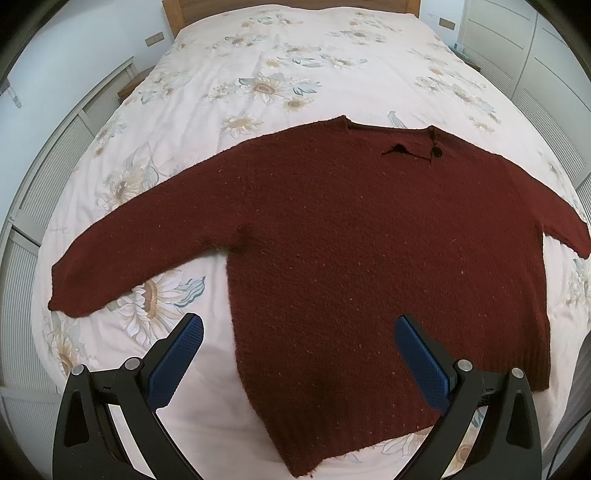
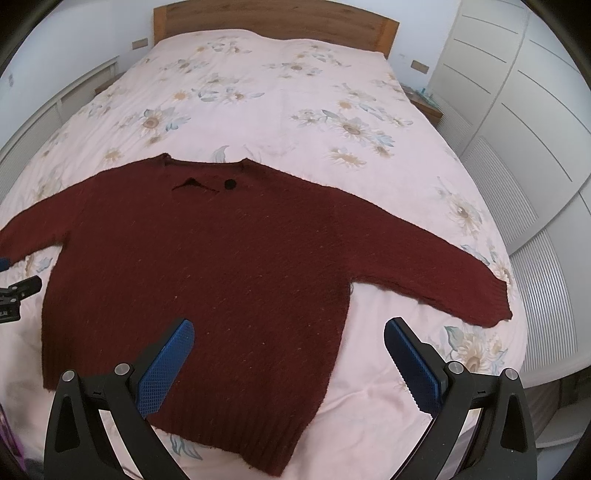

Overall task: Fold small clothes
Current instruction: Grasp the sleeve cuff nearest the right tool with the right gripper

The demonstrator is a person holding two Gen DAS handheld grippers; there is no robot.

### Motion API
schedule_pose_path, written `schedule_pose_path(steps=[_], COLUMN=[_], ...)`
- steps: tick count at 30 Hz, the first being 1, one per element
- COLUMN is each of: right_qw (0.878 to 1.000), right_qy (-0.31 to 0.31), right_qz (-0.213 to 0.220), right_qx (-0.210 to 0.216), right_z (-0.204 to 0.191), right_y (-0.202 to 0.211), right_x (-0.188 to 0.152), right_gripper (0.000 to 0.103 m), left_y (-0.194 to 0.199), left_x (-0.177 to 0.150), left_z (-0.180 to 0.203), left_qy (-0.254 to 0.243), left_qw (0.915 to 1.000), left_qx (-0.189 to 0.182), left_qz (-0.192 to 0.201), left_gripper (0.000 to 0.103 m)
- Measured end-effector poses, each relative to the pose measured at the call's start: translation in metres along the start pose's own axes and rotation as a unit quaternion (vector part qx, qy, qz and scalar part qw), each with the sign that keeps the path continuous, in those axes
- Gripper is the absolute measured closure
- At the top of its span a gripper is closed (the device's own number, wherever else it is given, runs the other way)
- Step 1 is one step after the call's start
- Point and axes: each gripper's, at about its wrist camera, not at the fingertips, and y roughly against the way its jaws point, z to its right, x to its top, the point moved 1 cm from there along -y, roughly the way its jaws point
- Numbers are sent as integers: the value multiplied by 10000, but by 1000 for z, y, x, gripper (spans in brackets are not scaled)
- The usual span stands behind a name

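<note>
Dark red knitted sweater (image 1: 369, 258) laid flat on the bed (image 1: 295, 66), front up, neckline toward the wooden headboard (image 2: 277, 26) and ribbed hem (image 2: 236, 432) toward the foot, where the person stands. Both sleeves lie spread out to the sides, clear of the body, so that each can be picked up on its own; the left sleeve (image 1: 122, 258) angles down toward the near left corner, the right sleeve (image 2: 443, 266) toward the near right edge. A black button (image 2: 231, 184) marks the short placket at the collar, beside a small slit.

Left gripper (image 1: 299, 332) held above the lower left part of the garment, its blue fingers (image 1: 177, 362) spread wide and grasping nothing; one finger sits over bare bedcover, the other over the knit, so the side edge runs between them. Right gripper (image 2: 288, 332) mirrors this over the lower right side, fingers (image 2: 413, 369) likewise released and empty, straddling the right side seam. Whether any finger touches the cloth cannot be told from these views. Part of the left tool also shows at the left margin of the right wrist view.

The garment appears smoothed and unfolded, so folding has apparently not begun; the symmetric, open posture suggests readiness to take hold of the sides or sleeves. A white wardrobe (image 2: 517, 110) stands along the right of the room
</note>
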Motion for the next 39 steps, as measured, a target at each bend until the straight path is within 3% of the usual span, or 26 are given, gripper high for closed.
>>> schedule_pose_path(steps=[5, 10, 19, 28, 33, 37, 39], right_qw=[9999, 9982, 9828, 9430, 9140, 8903, 8849], right_qy=[-109, -580, -1753, -3087, -3809, -4395, -4513], right_qz=[-5, -11, -426, -943, -1214, -1070, -1044], right_qx=[77, 118, -405, -807, -688, -528, -492], right_z=[5, 39, 177, 321, 361, 382, 389], right_y=[-9, -31, -90, -179, -223, -238, -240], right_x=[0, -1, 3, -20, -46, -60, -61], right_gripper=[0, 0, 0, 0, 0, 0, 0], left_y=[-1, -7, -22, -44, -60, -72, -76], left_x=[0, 10, 48, 76, 76, 67, 62], left_z=[0, 0, 3, 1, -2, -3, -6], left_qy=[1, -9, -298, -275, -177, -130, -29], left_qw=[10000, 10000, 9995, 9994, 9997, 9994, 9992], left_qx=[-16, -30, 43, 182, 94, 89, 33], left_qz=[1, -1, 127, 79, -152, -323, -398], left_gripper=[1, 1, 1, 1, 1, 1, 1])
